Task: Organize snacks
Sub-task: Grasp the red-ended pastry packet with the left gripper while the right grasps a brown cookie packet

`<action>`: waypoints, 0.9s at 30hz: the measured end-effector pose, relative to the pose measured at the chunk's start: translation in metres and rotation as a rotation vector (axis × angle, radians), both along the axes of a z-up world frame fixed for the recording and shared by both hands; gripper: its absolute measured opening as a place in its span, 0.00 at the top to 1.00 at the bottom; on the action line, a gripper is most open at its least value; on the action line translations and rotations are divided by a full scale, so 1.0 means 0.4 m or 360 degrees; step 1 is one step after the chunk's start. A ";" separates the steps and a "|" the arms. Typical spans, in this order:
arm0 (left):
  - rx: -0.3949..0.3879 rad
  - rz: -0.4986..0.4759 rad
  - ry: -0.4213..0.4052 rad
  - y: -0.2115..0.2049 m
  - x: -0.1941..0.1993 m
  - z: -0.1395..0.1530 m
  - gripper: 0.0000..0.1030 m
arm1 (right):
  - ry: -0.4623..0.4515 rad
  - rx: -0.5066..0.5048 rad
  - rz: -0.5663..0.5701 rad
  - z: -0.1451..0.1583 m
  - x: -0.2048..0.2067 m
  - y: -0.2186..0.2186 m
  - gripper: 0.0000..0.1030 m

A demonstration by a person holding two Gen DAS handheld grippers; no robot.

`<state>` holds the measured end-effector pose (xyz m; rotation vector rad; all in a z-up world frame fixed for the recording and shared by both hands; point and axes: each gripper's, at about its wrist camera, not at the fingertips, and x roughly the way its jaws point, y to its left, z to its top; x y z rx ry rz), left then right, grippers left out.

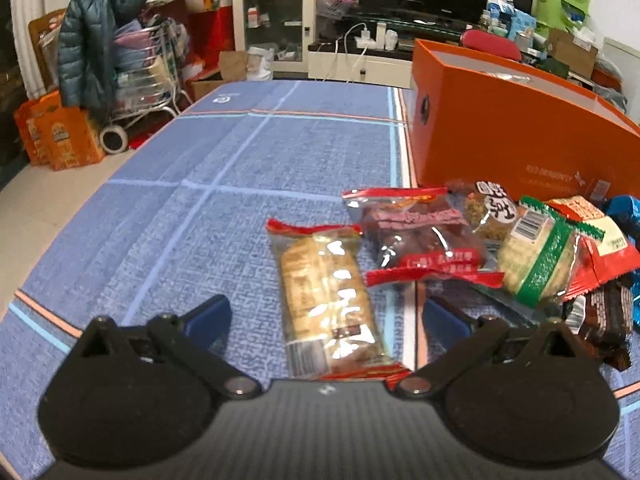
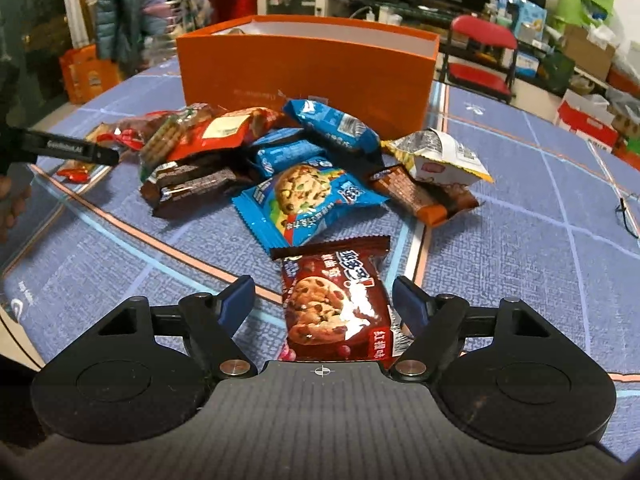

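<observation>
Brown cookie packet (image 2: 336,308) between right gripper (image 2: 326,304) fingers, not clamped, left gripper (image 1: 324,316) wide around tan biscuit pack (image 1: 324,300), snack pile (image 2: 280,160) before orange box (image 2: 308,60), blue tablecloth (image 1: 240,160).

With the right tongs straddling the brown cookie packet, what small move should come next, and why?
Probably close the right tongs a little further onto the brown cookie packet. The packet lies flat on the blue tablecloth between the blue pads, with gaps visible on both sides, so nothing grips it yet. Once pinched, it could be lifted towards the open orange box behind the pile.
</observation>
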<state>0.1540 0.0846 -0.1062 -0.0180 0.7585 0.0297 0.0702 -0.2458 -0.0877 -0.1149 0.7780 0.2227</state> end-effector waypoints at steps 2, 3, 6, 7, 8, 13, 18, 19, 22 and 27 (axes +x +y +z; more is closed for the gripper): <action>0.0009 0.0004 -0.0009 -0.008 0.000 -0.002 0.01 | 0.0025 0.0023 -0.0010 -0.004 0.009 -0.005 0.42; 0.0013 0.0012 -0.0012 -0.011 0.001 -0.001 0.01 | 0.0036 0.0021 -0.0018 -0.007 0.013 -0.006 0.44; 0.0037 0.0027 -0.0013 -0.026 0.000 0.001 0.02 | 0.0049 0.0009 -0.0020 -0.012 0.016 -0.006 0.51; 0.0047 0.0026 -0.0014 -0.029 0.001 0.001 0.02 | 0.0047 0.0010 -0.0017 -0.012 0.016 -0.006 0.52; 0.0056 0.0027 -0.0017 -0.034 0.000 0.002 0.02 | 0.0045 0.0008 -0.0018 -0.013 0.016 -0.005 0.52; 0.0069 0.0038 -0.0023 -0.040 0.002 0.003 0.01 | 0.0041 0.0007 -0.0020 -0.013 0.017 -0.002 0.50; 0.0067 0.0047 -0.0031 -0.039 0.004 0.002 0.01 | 0.0046 0.0011 -0.0029 -0.013 0.018 0.001 0.49; 0.0070 0.0048 -0.0033 -0.037 0.004 0.001 0.01 | 0.0047 0.0013 -0.0030 -0.013 0.018 0.001 0.49; 0.0070 0.0055 -0.0024 -0.028 -0.004 0.002 0.00 | 0.0048 0.0012 -0.0035 -0.013 0.017 0.002 0.50; 0.0053 0.0087 -0.0052 0.003 -0.012 0.002 0.10 | 0.0051 0.0012 -0.0034 -0.013 0.017 0.001 0.49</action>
